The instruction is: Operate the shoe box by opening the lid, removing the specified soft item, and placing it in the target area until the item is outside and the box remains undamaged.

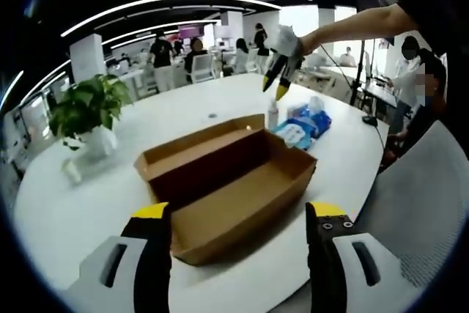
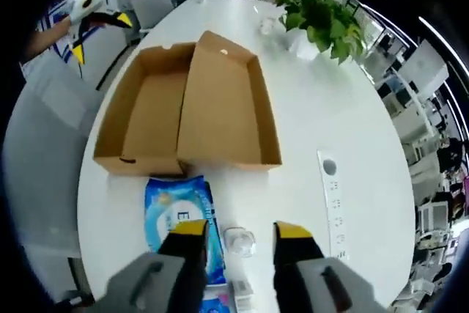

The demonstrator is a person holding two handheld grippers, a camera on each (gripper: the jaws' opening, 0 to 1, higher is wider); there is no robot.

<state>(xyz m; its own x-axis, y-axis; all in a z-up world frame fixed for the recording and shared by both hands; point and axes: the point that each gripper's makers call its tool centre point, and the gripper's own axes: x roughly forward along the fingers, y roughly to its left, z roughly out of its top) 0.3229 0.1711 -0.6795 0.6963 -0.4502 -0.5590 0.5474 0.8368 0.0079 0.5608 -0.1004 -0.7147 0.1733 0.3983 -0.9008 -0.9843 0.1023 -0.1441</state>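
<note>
Left gripper view: left gripper [image 1: 240,214] at bottom of frame, jaws spread wide, nothing between them, hovering near the close end of the box [image 1: 227,185]. Box is open cardboard, lid folded back flat beside the tray, both halves facing up, centre of frame on the white table [image 1: 66,218]. No item visible inside the box. Blue wipes pack [image 1: 304,126] lies just past the far end of the box, right of centre, outside it. Small clear bottle [image 1: 272,115] stands just beside the pack. Right gripper [image 1: 281,71] at upper centre-right, above bottle and pack, held by a gloved hand, tips close together, state can't tell. Plant [image 1: 88,108] in white pot at left.

Right gripper view: right gripper [image 2: 240,232] at bottom centre, jaws parted, gripping nothing, above the bottle [image 2: 239,241], which sits in the gap below them. Pack [image 2: 176,221] at lower left, touching the box's near edge, partly under the left jaw. Box [image 2: 220,100] open, upper centre, both halves look empty. Left gripper [image 2: 91,20] at upper left corner, off the table edge. Plant [image 2: 322,12] upper right. Grey strip [image 2: 331,196] on table at right.
</note>
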